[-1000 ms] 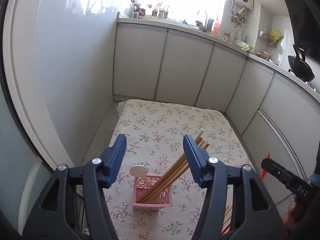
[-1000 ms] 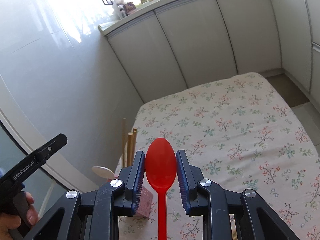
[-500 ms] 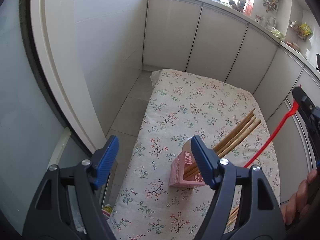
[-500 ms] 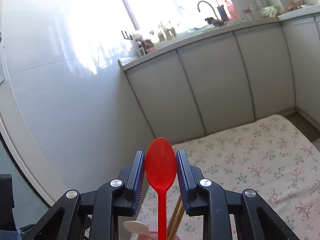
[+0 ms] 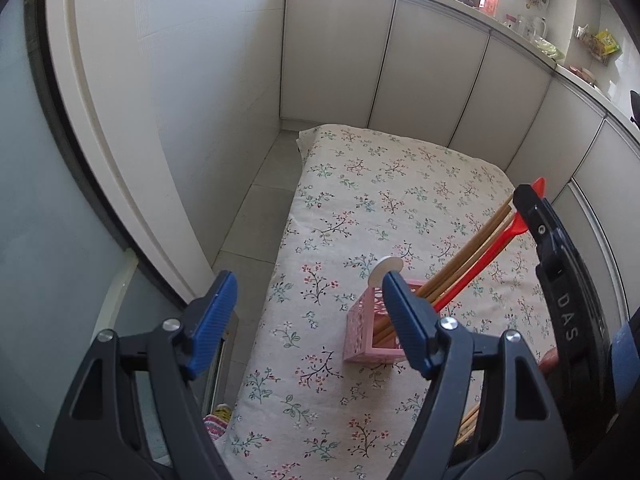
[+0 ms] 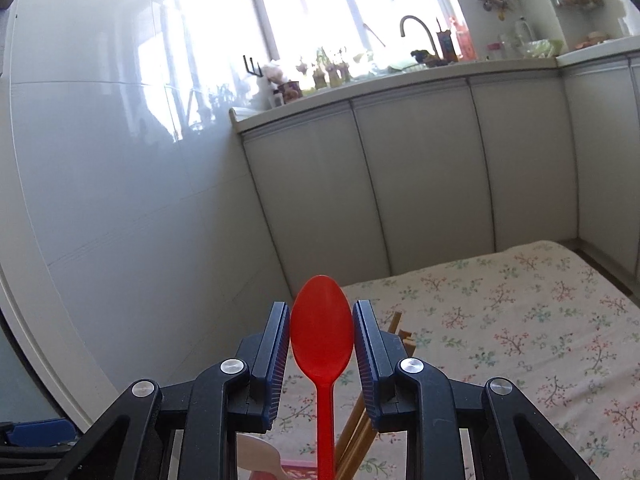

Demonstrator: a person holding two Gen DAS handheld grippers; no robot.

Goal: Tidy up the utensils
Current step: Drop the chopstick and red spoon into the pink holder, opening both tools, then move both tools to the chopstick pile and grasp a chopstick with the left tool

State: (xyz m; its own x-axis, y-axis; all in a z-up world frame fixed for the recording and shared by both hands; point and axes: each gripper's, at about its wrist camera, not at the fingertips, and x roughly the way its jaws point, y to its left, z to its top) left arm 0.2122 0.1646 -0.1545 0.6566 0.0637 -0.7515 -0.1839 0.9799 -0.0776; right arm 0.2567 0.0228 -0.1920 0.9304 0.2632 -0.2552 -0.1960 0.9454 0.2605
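Left hand-held gripper [image 5: 308, 316]: held above the near left part of the table [image 5: 360, 184], tilted down toward it — its blue pads stand wide apart with nothing between them.
White spoon [image 5: 386, 270]: stands in the pink basket with its round bowl up, just past the left gripper's right pad.
Pink basket [image 5: 362, 334]: sits on the flowered cloth near the table's front, partly hidden behind the left gripper's right finger.
Chopsticks [image 5: 468, 248]: a wooden bundle in the basket, leaning up and to the right.
Red spoon [image 6: 322, 330]: its handle runs down into the basket beside the chopsticks, its bowl up; in the left wrist view it slants like the chopsticks up to the right gripper.
Right hand-held gripper [image 6: 322, 344]: held above and to the right of the basket, pointing across the table toward the cabinets [image 6: 420, 168] — its pads are closed against the two sides of the red spoon's bowl, which shows upright between them.
Spare chopsticks [image 5: 468, 424]: lie on the table at the front right, mostly hidden.
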